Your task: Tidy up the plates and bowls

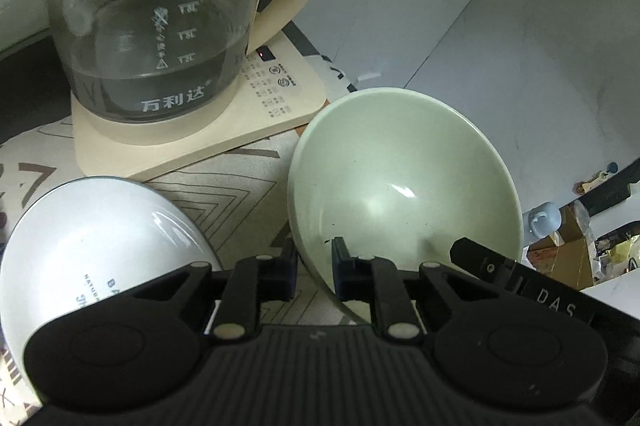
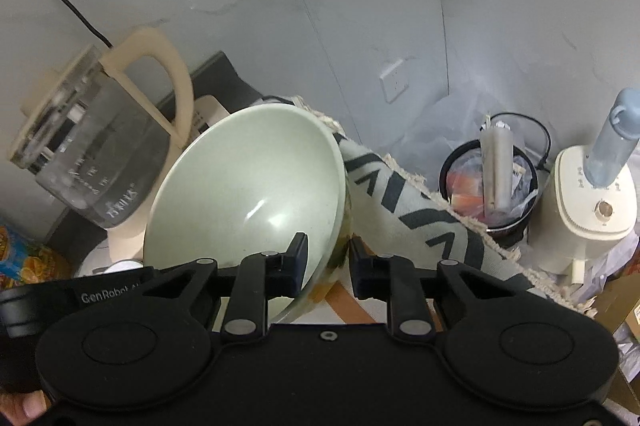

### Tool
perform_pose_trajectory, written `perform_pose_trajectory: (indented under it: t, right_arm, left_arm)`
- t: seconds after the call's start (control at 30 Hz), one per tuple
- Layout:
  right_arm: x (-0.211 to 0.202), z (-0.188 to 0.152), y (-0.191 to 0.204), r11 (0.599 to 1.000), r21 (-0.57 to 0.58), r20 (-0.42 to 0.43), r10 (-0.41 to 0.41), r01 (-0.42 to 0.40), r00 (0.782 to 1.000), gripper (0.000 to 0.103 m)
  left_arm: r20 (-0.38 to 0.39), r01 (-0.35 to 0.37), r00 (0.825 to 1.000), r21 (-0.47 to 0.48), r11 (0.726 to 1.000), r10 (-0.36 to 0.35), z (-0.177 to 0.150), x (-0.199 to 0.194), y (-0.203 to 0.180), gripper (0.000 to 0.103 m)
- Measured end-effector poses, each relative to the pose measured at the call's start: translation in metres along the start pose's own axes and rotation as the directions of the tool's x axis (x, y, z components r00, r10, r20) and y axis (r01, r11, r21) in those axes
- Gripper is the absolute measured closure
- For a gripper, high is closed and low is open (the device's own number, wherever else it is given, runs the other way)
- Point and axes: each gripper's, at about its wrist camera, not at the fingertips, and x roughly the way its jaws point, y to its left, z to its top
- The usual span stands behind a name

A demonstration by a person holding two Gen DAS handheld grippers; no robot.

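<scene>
Both claws meet on one pale green bowl (image 1: 404,182): the left claw (image 1: 314,268) straddles its near rim, one finger outside the wall and the other inside the basin, pinching the rim between them, and the right claw (image 2: 328,262) does the same from the opposite side, its left finger inside the bowl and its right finger against the outer wall. Seen from the right wrist, the bowl (image 2: 248,198) sits tilted, its mouth turned toward the camera, and the left claw's black body (image 2: 76,294) shows at its lower left edge. Just left of the bowl in the left wrist view lies a white bowl (image 1: 100,238) with small printed lettering inside, resting on the patterned cloth (image 1: 224,194) that covers the bench. Behind both stands a glass kettle (image 1: 148,26) with a cream handle and a little water in it, seated on its cream base (image 1: 256,114), whose panel shows a small red light. Past the cloth's fringed edge (image 2: 424,202), the right wrist view shows a black bin (image 2: 488,186) stuffed with rubbish and a cream appliance (image 2: 588,210) with a blue-grey bottle (image 2: 612,142) on top.
</scene>
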Motion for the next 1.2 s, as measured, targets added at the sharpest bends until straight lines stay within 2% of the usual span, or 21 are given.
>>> perform_pose_trajectory:
  t: [0.3, 0.77, 1.2]
  right_arm:
    - [-0.029, -0.005, 0.005, 0.999, -0.023, 0.024, 0.037, -0.036, 0.999, 0.081]
    - [-0.083, -0.025, 0.022, 0.992, -0.086, 0.037, 0.097, -0.093, 0.995, 0.081]
    - [-0.117, -0.055, 0.034, 0.980, -0.145, 0.021, 0.144, -0.139, 0.989, 0.081]
  left_arm:
    - [0.063, 0.002, 0.998, -0.019, 1.000, -0.001, -0.010, -0.043, -0.003, 0.088]
    - [0.140, -0.037, 0.989, -0.045, 0.998, 0.043, -0.044, -0.112, -0.008, 0.088]
    - [0.168, -0.062, 0.983, -0.098, 0.993, 0.078, -0.085, -0.154, 0.002, 0.088]
